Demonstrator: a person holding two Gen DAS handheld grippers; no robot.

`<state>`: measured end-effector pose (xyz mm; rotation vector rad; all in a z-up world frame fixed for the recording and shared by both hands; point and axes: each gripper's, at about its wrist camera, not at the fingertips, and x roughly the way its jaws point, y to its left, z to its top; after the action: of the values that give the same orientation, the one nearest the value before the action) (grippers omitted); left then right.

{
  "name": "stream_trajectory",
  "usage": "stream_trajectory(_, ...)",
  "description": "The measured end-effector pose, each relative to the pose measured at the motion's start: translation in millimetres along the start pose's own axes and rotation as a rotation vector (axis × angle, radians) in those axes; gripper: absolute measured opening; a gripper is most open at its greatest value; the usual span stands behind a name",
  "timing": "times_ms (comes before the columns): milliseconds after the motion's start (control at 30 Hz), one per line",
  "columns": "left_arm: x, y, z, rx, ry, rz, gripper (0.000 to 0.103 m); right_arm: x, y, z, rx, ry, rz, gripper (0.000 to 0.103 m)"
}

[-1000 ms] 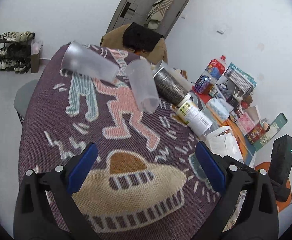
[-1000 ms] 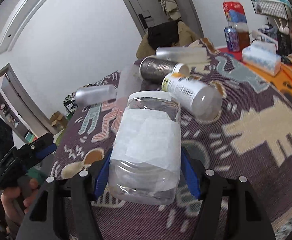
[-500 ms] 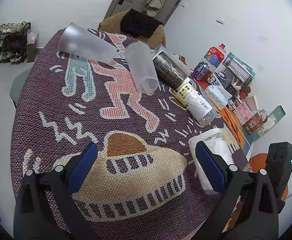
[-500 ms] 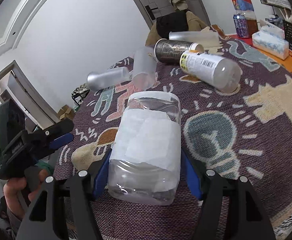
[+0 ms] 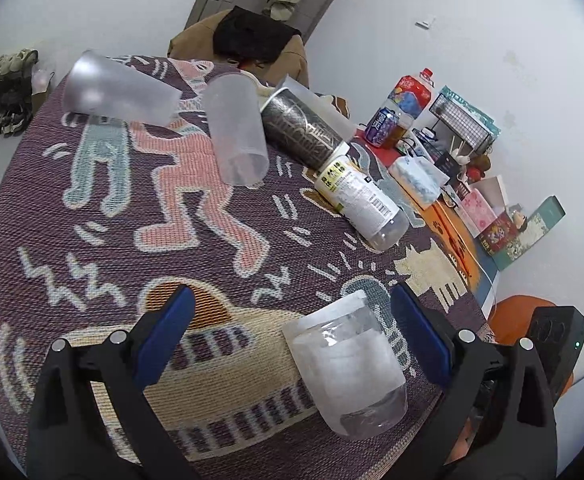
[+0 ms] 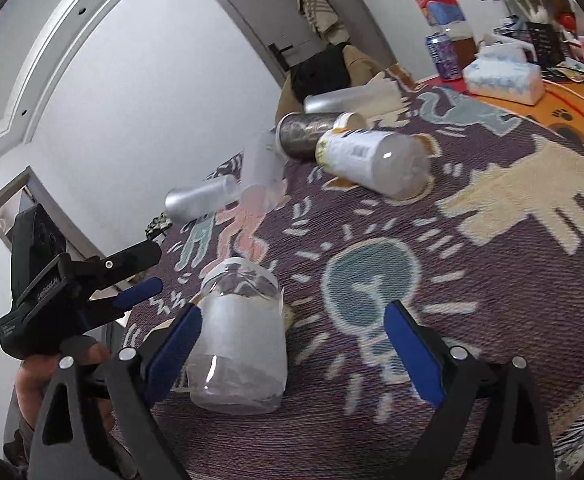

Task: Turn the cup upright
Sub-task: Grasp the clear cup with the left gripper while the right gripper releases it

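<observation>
A clear plastic jar-like cup with a white label [image 6: 240, 336] stands upright on the patterned cloth, also in the left wrist view [image 5: 351, 364]. My right gripper [image 6: 292, 344] is open, its left finger beside the cup, not gripping it. My left gripper [image 5: 292, 336] is open and empty, with the cup near its right finger; it shows at the left of the right wrist view [image 6: 104, 280]. Several other cups lie on their sides farther back: a frosted one [image 5: 120, 92], a clear one [image 5: 236, 136], a dark metallic one [image 5: 303, 128] and a labelled bottle [image 5: 359, 196].
The round table wears a purple woven cloth with figures [image 5: 92, 208]. At its far right stand a tissue pack [image 5: 415, 176], a drink bottle [image 5: 407, 100], a can [image 5: 383, 128], a wire basket [image 5: 463, 120] and boxes. A chair with dark clothing [image 5: 252, 36] is behind the table.
My right gripper opened and let go of the labelled cup, which now stands on the cloth. The left gripper moved closer, so the cup now sits between its fingers' view.
</observation>
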<state>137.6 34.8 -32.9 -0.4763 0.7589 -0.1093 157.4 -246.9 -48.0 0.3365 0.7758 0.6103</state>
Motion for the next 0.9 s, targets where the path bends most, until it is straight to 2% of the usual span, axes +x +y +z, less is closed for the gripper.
stream_trajectory(200,18.9,-7.9,3.4,-0.013,0.043,0.009,0.097,-14.2,-22.4,2.0,0.02,-0.039,-0.018,0.095)
stream_trajectory(433,43.4,-8.4,10.5,-0.065,0.105,-0.021,0.097,-28.4,-43.8,1.7,0.041,-0.065,-0.037,0.095)
stream_trajectory(600,63.2,-5.2,9.7,-0.111,0.149,-0.025,0.09,-38.8,-57.0,0.7,0.07,-0.09,-0.05,0.095)
stream_trajectory(767,77.1,-7.6,8.9,-0.113,0.177,-0.023,0.09,-41.2,-63.8,0.5,0.086,-0.096,-0.059,0.095)
stream_trajectory(900,87.2,-4.5,8.3,-0.139,0.21,-0.035,0.08,-40.8,-63.5,-1.3,0.087,-0.092,-0.061,0.095)
